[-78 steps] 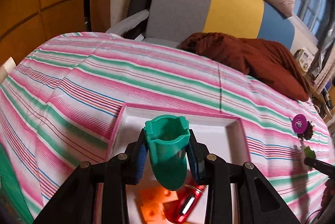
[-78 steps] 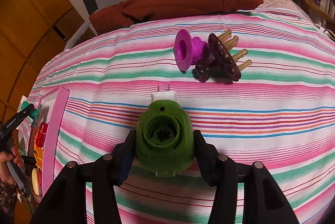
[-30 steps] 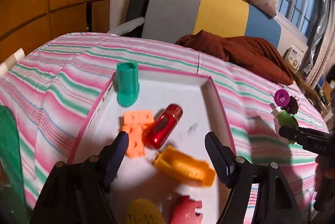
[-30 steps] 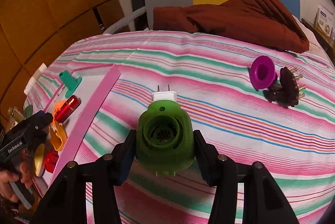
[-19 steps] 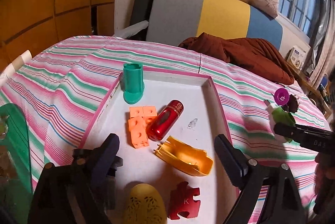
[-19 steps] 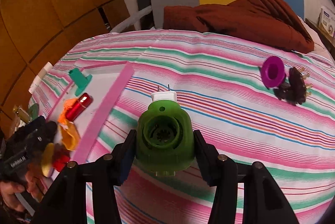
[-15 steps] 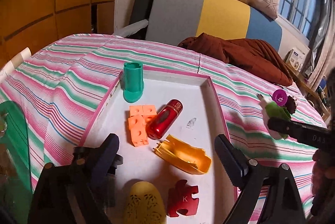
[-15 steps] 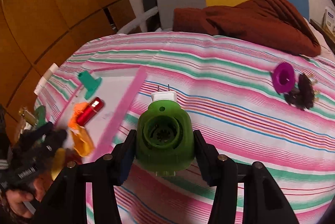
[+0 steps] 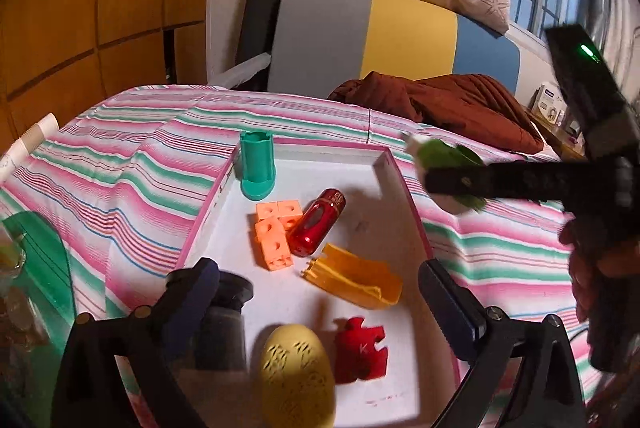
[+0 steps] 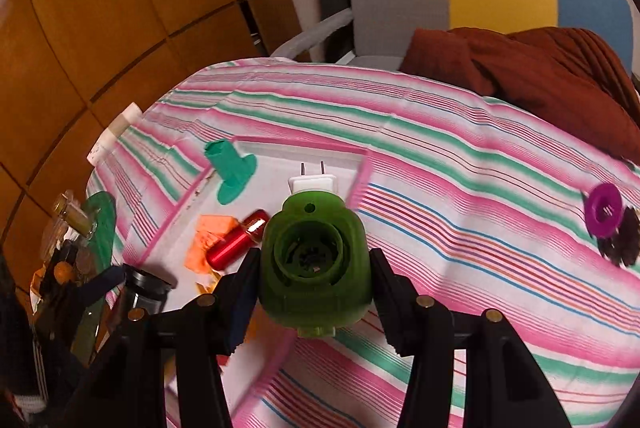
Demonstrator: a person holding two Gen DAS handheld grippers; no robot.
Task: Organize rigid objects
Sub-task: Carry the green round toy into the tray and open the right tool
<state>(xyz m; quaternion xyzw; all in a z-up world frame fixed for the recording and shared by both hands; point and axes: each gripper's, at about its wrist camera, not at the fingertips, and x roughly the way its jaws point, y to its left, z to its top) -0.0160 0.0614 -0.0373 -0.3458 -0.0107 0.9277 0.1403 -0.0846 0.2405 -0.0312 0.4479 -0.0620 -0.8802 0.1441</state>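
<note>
The bed with the striped sheet point(image 9: 132, 172) carries the pink-edged tray point(image 9: 404, 188), and most of the sorting seems to be done: inside the tray lie the teal holder point(image 9: 257, 164), the orange blocks point(image 9: 274, 234), the red capsule point(image 9: 316, 228), the orange-yellow scoop piece point(image 9: 356, 282), the yellow egg shape point(image 9: 298, 372), the red puzzle piece point(image 9: 362, 350) and a dark cylinder point(image 9: 224, 324) at the near left corner. The left hand-held gripper point(image 9: 316, 304) hangs over the near part of the tray; its jaws have just been opening, they now stand wide and hold nothing. The right hand-held gripper point(image 10: 314, 276) is clamped on the green plug-in device point(image 10: 314, 260), which is in the air above the right edge of the tray, so I judge this piece is about to go in. Still left on the sheet, well apart from the tray, are the purple disc point(image 10: 604, 214) and the dark brown piece point(image 10: 624, 244) touching it.
</note>
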